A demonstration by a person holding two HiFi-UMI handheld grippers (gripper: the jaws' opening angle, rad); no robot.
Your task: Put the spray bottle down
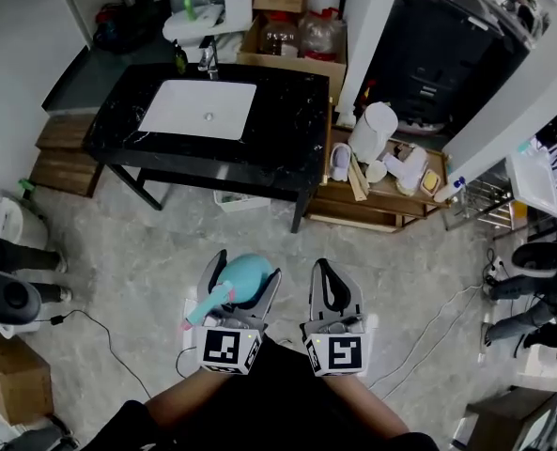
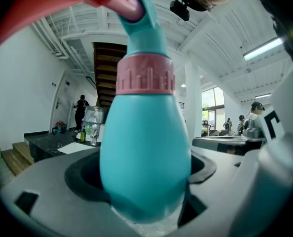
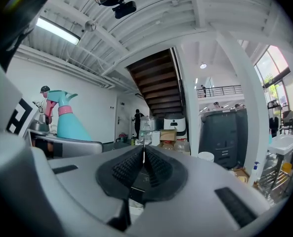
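Note:
A teal spray bottle [image 1: 249, 286] with a pink collar and trigger sits between the jaws of my left gripper [image 1: 246, 269], which is shut on its wide body. In the left gripper view the bottle [image 2: 145, 157] stands upright and fills the middle of the picture, with the left gripper [image 2: 146, 194] clamped round its base. My right gripper [image 1: 328, 272] hangs beside it to the right, shut and empty. Its ribbed pads [image 3: 156, 169] meet with nothing between them, and the bottle [image 3: 67, 123] shows at its left. Both grippers hover over the grey floor, short of the black counter [image 1: 283, 144].
The counter holds a white sink [image 1: 200, 109] with a faucet and small bottles at its back edge. A low wooden shelf [image 1: 391, 216] with white containers stands to its right. Cables [image 1: 428, 332] trail over the floor. People's feet show at the left [image 1: 15, 252] and right [image 1: 532, 285] edges.

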